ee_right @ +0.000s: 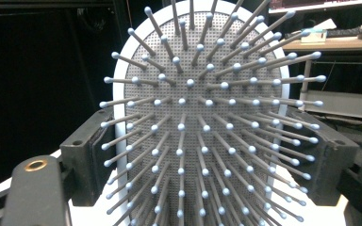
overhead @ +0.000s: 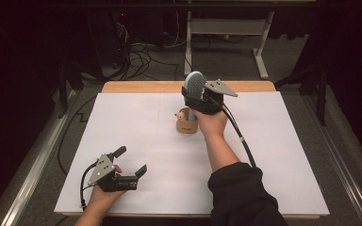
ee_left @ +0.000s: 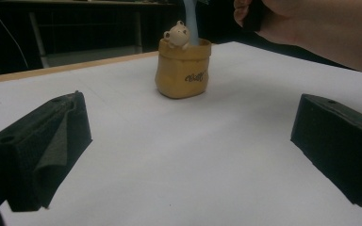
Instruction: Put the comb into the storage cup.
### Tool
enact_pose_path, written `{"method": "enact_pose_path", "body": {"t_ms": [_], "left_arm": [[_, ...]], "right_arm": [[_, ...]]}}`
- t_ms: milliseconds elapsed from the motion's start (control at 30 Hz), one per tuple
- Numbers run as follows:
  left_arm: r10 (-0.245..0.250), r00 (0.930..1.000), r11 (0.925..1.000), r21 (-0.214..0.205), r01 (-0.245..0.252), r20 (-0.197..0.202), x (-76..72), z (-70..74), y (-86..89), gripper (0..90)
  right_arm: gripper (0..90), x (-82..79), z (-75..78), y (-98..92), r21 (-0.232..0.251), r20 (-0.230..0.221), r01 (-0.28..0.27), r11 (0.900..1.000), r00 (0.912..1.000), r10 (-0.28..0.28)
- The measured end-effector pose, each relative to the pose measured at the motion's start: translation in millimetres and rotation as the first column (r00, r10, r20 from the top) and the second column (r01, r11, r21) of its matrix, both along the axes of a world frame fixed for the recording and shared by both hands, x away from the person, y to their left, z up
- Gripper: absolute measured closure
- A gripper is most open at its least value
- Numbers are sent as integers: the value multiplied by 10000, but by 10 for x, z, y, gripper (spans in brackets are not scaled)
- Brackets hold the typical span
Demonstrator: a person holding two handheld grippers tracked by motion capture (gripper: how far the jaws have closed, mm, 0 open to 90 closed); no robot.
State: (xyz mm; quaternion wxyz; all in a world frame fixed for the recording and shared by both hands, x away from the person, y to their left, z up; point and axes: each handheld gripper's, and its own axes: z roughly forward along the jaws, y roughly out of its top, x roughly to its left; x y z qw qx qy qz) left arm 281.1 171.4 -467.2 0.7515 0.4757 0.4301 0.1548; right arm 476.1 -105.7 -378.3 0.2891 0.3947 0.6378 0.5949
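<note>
At frame centre, the right hand-held gripper [overhead: 199, 95] clamped the hairbrush [overhead: 194, 84] upright, handle in the bear holder [overhead: 186, 122]; the left hand-held gripper [overhead: 131, 161] rested wide open.

Hairbrush [overhead: 195, 84]: pale blue oval head, grey perforated pad, grey bristles with small blue ball tips. Stands upright, head on top, bristle face turned toward the near side of the table. Pale blue handle [ee_left: 191, 26] runs straight down into the holder. Head is clamped at both edges.

Holder [overhead: 187, 123]: small mustard-yellow pouch-shaped cup with dark lettering on its front and a little cream bear figure [ee_left: 177, 35] perched on its rim. Stands upright on the white table, around the middle, slightly toward the far edge.
</note>
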Motion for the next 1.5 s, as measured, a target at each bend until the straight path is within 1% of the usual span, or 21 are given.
{"method": "enact_pose_path", "body": {"t_ms": [167,367,700,933,1500], "left_arm": [[-8,10000,10000,-7,8,-10,2,-1,-2,2],[-18,10000,10000,34,18,-34,1,-4,-4,2],[-29,10000,10000,51,29,-18,0,-5,-7,2],[-31,10000,10000,46,31,-12,0,-5,-5,2],[-43,10000,10000,78,43,-42,-2,-13,-11,2]], "right_arm": [[204,3,-39,-30,-51,-157,38,10000,9999,-39],[203,-5,-52,-58,83,-141,65,9999,9999,-64],[203,-13,-46,-55,-13,-125,-30,10000,9999,30],[201,-1,-46,-73,56,-212,18,10000,9998,-17],[197,43,-43,-163,377,-594,105,9992,9982,-83]]}}
